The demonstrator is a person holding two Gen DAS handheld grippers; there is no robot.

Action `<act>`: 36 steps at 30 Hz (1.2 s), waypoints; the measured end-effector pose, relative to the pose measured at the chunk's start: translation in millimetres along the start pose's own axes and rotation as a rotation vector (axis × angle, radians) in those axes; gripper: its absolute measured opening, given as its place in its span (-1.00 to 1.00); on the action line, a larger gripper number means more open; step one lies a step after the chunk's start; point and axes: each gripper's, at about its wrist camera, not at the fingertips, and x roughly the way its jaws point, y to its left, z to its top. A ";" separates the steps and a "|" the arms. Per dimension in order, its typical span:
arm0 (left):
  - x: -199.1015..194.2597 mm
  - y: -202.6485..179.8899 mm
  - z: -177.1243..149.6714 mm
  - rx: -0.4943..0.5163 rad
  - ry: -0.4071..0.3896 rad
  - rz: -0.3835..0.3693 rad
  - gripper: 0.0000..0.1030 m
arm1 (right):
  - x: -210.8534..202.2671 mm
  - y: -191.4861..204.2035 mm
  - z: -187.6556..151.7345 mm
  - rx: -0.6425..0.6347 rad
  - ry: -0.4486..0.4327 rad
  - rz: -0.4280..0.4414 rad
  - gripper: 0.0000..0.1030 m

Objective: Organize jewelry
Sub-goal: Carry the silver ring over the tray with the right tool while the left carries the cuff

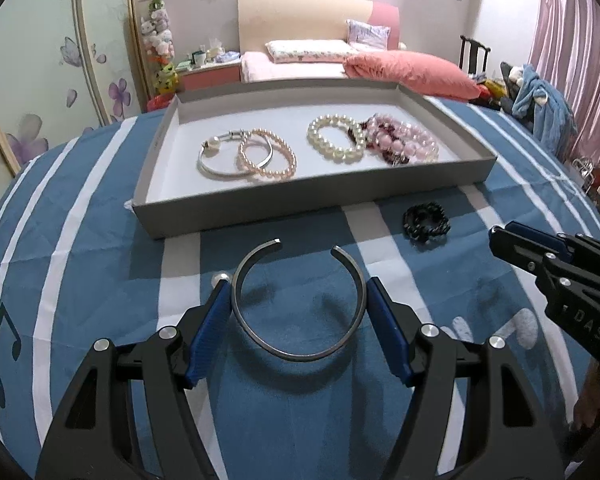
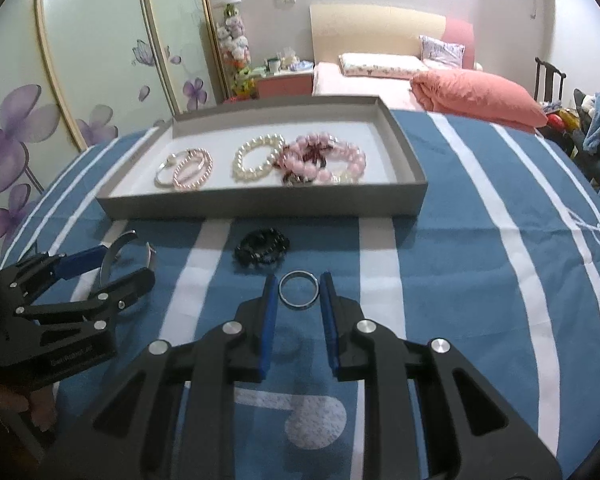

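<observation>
While straddling cuff (image 1: 299, 304), left gripper (image 1: 299, 300) jaws pressed against it; right gripper (image 2: 299, 292) jaws bracketing ring (image 2: 299, 290), contact unclear; tray (image 1: 312, 200) far

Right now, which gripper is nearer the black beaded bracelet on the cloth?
Right. The right gripper sits just before the black beaded bracelet, around a ring; the left gripper is further aside.
</observation>
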 end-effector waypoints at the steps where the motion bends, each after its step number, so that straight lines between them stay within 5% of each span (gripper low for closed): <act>1: -1.4 0.4 1.0 -0.002 -0.006 -0.002 0.32 | -2.0 1.5 0.4 -0.001 -0.009 0.000 -0.58; 12: -43.1 10.6 5.3 -0.061 -0.194 -0.005 0.32 | -32.9 13.2 9.2 -0.008 -0.169 0.006 -0.58; 22: -76.7 13.4 11.1 -0.078 -0.414 0.102 0.32 | -67.9 31.1 18.8 -0.040 -0.390 -0.009 -0.58; 36: -75.5 4.6 21.1 -0.067 -0.478 0.182 0.32 | -71.9 33.9 38.5 -0.034 -0.503 -0.061 -0.58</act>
